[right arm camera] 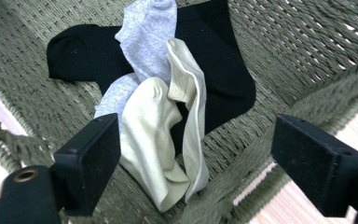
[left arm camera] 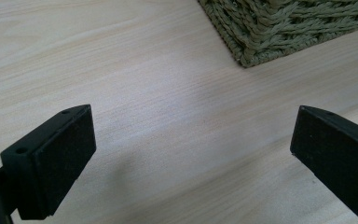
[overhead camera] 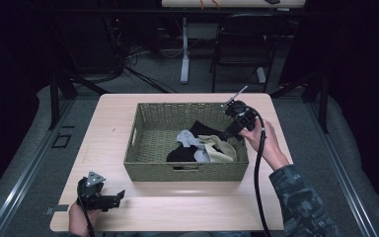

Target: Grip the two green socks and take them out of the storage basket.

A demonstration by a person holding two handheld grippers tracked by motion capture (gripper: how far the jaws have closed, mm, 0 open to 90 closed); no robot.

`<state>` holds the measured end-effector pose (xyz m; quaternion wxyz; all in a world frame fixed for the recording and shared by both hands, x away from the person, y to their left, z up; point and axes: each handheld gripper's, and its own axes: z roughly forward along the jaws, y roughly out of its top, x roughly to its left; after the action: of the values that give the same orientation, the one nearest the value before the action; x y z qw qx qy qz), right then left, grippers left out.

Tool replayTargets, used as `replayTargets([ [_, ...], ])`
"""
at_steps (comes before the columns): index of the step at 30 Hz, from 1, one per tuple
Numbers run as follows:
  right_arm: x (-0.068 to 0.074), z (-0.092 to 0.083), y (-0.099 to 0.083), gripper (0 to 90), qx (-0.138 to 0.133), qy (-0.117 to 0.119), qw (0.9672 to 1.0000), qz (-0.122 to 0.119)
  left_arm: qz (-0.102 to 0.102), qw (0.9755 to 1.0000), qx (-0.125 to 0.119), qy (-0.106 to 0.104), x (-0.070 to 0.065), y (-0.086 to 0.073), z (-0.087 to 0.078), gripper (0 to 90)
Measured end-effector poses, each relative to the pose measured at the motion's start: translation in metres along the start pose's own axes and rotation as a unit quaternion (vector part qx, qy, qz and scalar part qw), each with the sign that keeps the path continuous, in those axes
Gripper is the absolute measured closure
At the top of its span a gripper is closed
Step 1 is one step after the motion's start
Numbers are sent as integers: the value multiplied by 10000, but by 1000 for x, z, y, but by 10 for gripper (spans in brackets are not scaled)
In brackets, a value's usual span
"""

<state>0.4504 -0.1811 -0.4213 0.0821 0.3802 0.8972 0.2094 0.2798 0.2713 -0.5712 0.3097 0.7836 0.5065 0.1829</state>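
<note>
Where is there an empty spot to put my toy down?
Bare table lies left of the basket, and a strip runs along its near side by the left tool. Inside, the basket's left half is bare weave; socks crowd its right half, under the right tool.
</note>
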Motion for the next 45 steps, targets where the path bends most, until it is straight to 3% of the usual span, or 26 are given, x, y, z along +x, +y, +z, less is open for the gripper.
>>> replayTargets([
  [21, 0, 51, 11, 490, 750, -85, 9971, 58, -14, 10000, -40, -18, 0, 0, 0, 0],
  [22, -1, 56, 11, 546, 843, -132, 9963, 79, -16, 10000, -46, 2, 0, 0, -1, 0],
  [30, -2, 68, 11, 735, 1137, -138, 9932, 192, -8, 10000, -43, -12, -1, 0, 0, 0],
  [31, -2, 69, 11, 830, 1254, -164, 9918, 171, -8, 10000, -48, -14, -1, 0, 0, 0],
  [33, -2, 67, 12, 885, 1249, -211, 9918, 145, -12, 10000, -42, -14, 0, 0, 0, 0],
  [37, 1, 56, 14, 891, 1173, -332, 9925, 75, 1, 10000, -48, -20, -1, 0, 0, 0],
  [45, 6, 29, 22, 893, 643, -597, 9961, 38, 11, 10000, -39, -20, 0, 0, 0, 0],
])
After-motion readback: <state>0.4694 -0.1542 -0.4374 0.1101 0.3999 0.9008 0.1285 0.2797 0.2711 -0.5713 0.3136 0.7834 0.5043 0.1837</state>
